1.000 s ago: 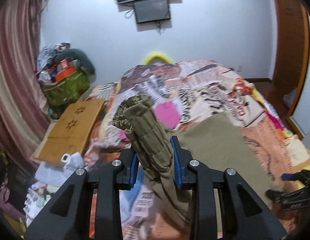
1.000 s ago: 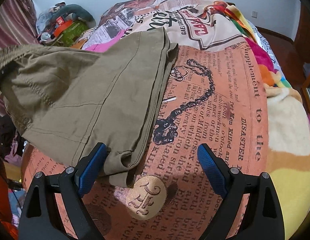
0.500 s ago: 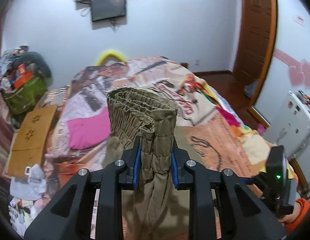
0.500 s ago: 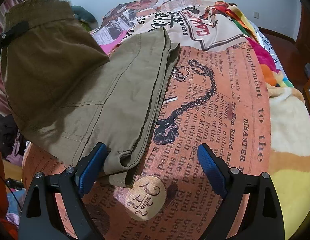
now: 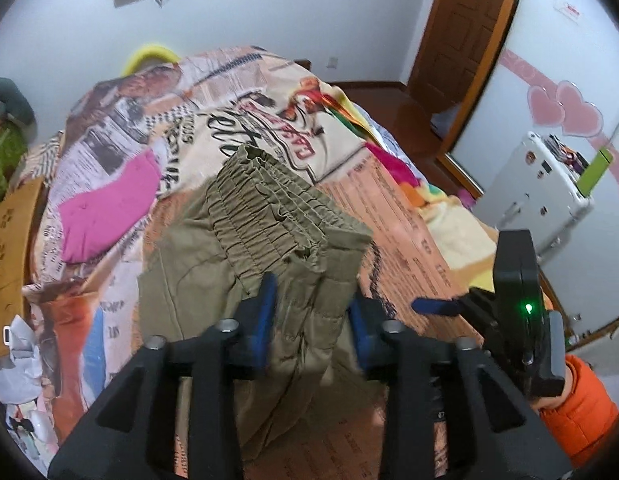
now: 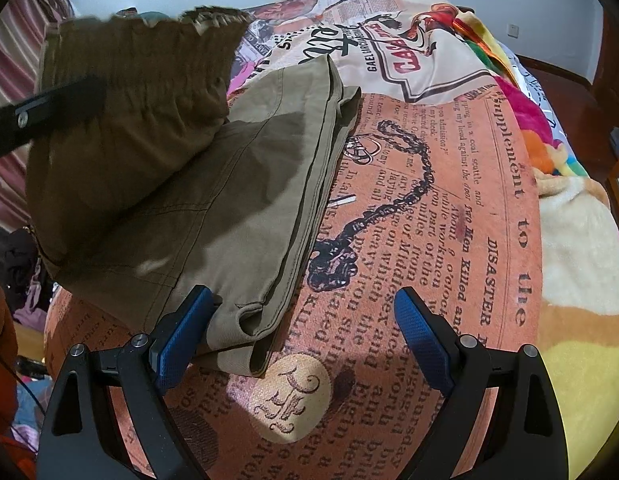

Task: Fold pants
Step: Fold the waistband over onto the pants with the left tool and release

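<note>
The olive pants (image 6: 213, 184) lie on the near left part of the bed, folded lengthwise, their long edge running away from me toward the far side. I see the gathered elastic waistband (image 5: 269, 208) lifted off the fabric below and hanging over it.

My left gripper (image 5: 311, 320) has that waistband end between its blue pads, and its jaws are opening; the cloth sits in the gap, and I see a sliver of space beside the right pad, so the pinch looks released. From the right wrist view the same gripper shows as a dark finger (image 6: 49, 108) lying across the raised cloth.

My right gripper (image 6: 305, 332) is spread wide and pinches nothing. Its left pad sits just beside the near folded corner of the pants; I cannot tell whether it touches. Its right pad stands over the bare blanket (image 6: 449, 200), an orange newspaper print with a black chain drawing.

Farther out, a pink cloth (image 5: 105, 216) lies on the left of the bed, and an orange sleeve (image 5: 577, 408) shows near right.
</note>
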{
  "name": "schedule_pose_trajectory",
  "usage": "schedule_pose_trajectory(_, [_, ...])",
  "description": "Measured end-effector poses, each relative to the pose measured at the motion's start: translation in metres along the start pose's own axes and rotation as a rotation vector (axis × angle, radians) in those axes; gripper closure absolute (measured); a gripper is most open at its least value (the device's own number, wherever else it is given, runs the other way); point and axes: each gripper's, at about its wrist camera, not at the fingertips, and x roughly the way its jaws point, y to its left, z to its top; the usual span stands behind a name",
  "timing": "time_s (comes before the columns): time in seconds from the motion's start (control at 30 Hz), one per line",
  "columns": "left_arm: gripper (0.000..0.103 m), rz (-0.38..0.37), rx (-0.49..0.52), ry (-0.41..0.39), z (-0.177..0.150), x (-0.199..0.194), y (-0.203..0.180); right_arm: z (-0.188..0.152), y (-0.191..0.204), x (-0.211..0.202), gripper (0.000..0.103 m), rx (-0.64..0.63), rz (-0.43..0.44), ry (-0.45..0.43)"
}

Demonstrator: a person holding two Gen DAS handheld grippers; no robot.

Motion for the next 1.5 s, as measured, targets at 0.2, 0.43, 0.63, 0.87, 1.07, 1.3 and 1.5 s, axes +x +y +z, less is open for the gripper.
schedule_pose_trajectory(0.2, [0.024, 0.046, 0.003, -0.06, -0.002, -0.013, 0.006, 0.0, 0.0, 0.0, 0.013, 0.002, 0.0, 0.0])
schedule_pose_trajectory(0.43, [0.016, 0.16, -0.059, -0.066, 0.008, -0.013, 0.047, 0.001, 0.002, 0.0, 0.013, 0.005, -0.004, -0.001])
schedule_pose_trajectory(0.63, [0.006, 0.32, -0.09, -0.049, 0.026, 0.005, 0.104, 0.001, 0.001, 0.0, 0.012, 0.007, -0.003, -0.006])
schedule_pose_trajectory(0.87, [0.006, 0.348, -0.147, 0.071, 0.051, 0.055, 0.161, 0.001, -0.001, 0.0, 0.012, 0.011, -0.001, -0.006])
schedule_pose_trajectory(1.07, [0.006, 0.344, -0.124, 0.185, 0.069, 0.12, 0.174, 0.002, -0.001, 0.0, 0.012, 0.01, -0.005, -0.005])
schedule_pose_trajectory(1.3, [0.006, 0.445, 0.016, 0.359, 0.056, 0.195, 0.165, 0.006, -0.006, 0.002, 0.011, 0.01, -0.009, 0.001])
schedule_pose_trajectory(1.5, [0.004, 0.395, 0.005, 0.382, 0.046, 0.191, 0.174, 0.007, -0.005, 0.001, 0.011, 0.003, -0.024, -0.002])
